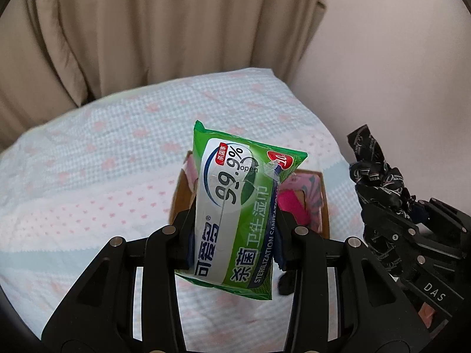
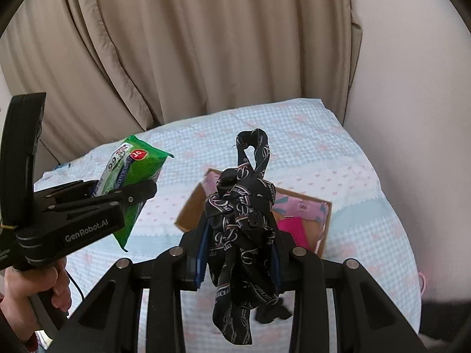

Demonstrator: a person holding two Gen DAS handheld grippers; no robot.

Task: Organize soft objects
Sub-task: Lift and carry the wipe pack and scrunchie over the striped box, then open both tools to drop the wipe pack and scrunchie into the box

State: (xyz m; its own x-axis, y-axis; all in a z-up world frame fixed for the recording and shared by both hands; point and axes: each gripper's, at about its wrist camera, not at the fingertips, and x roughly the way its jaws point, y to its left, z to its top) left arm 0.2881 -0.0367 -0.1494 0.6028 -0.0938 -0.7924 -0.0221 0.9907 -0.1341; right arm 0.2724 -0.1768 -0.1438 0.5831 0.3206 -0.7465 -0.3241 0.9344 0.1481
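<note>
My left gripper (image 1: 234, 235) is shut on a green and white pack of wet wipes (image 1: 235, 206) and holds it in the air above the bed. It also shows in the right wrist view (image 2: 123, 188) at the left, with the pack (image 2: 132, 173). My right gripper (image 2: 240, 253) is shut on a black patterned scarf (image 2: 241, 220) that hangs bunched between its fingers; the scarf also shows in the left wrist view (image 1: 376, 170). An open cardboard box (image 2: 325, 223) lies on the bed beneath, holding pink cloth items (image 2: 294, 226).
The bed has a light blue and pink patterned cover (image 1: 88, 161). Beige curtains (image 2: 176, 44) hang behind it and a pale wall (image 2: 412, 88) is to the right. A small black item (image 2: 272, 313) lies on the cover near the box.
</note>
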